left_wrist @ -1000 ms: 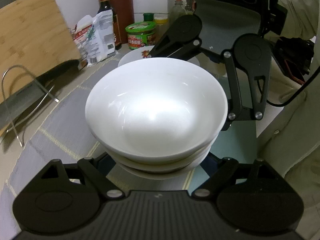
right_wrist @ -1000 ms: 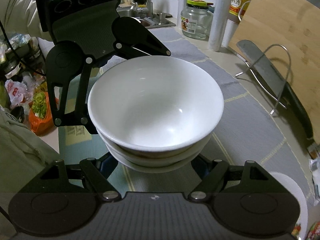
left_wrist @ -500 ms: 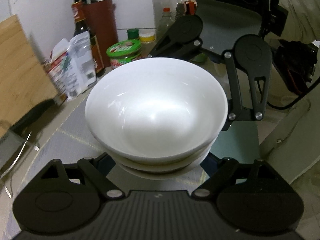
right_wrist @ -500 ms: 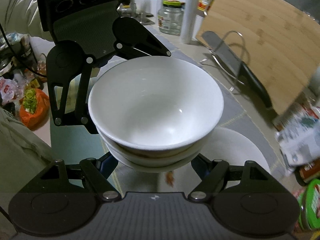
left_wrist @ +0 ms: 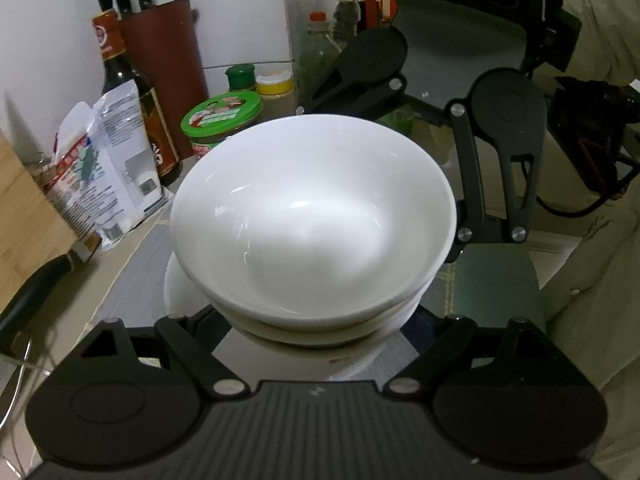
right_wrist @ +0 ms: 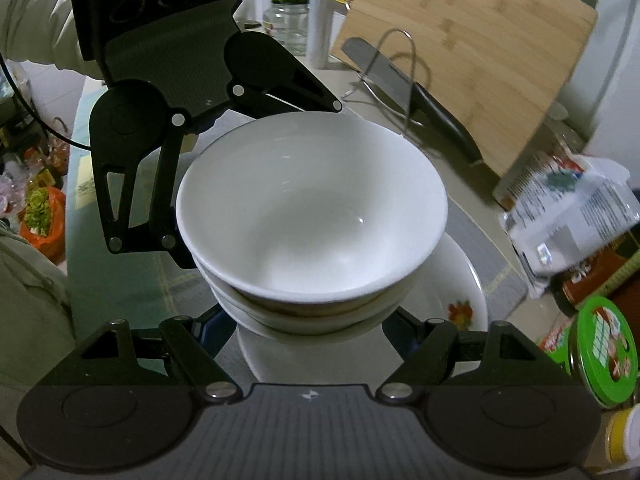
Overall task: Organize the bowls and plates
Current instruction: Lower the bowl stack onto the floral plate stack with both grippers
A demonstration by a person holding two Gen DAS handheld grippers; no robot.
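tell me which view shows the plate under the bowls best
The right wrist view: the plate shows its right rim and a printed flower motif beneath the stacked bowls. The left wrist view catches only slivers of the plate at the stack's left and lower edges.

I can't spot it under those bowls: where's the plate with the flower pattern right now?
In the right wrist view the flowered plate lies on the grey mat directly beneath the stack of white bowls, peeking out on its right side, near the green-lidded jar.
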